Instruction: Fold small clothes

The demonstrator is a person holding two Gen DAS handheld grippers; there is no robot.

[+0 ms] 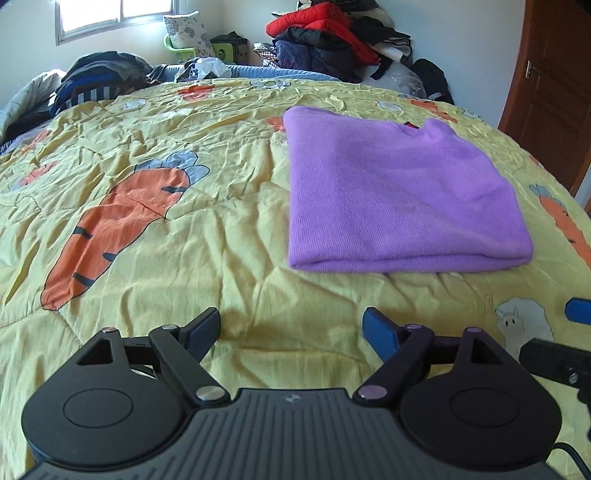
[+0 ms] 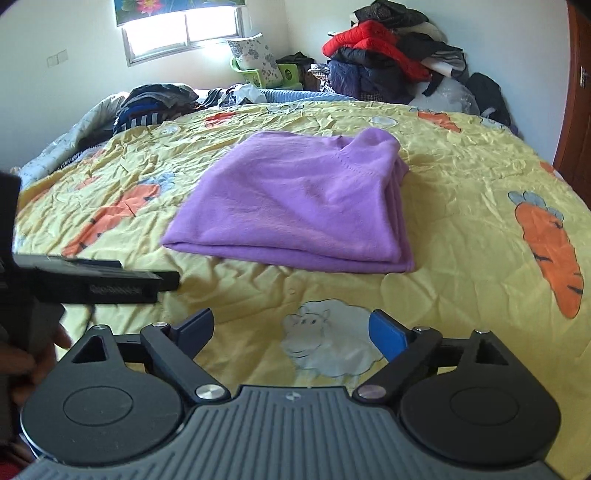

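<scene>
Lettering on the black bar of your left gripper (image 2: 92, 284) is too blurred to read. Both tools hover low over the bedspread (image 1: 221, 236), your left gripper (image 1: 291, 328) and right gripper (image 2: 291, 328) each with jaws spread wide, holding nothing. The purple sweater (image 2: 295, 199) lies folded ahead, apart from both. Piled clothes (image 2: 391, 55) sit beyond.

A bed under a yellow quilt (image 2: 461, 184) printed with carrots and sheep fills the room. Pale walls meet at a bright window (image 2: 184, 31); a brown wooden door (image 1: 550, 92) stands right. Piled coats (image 2: 388, 59) and what seems a green crate (image 2: 284, 74) sit behind
</scene>
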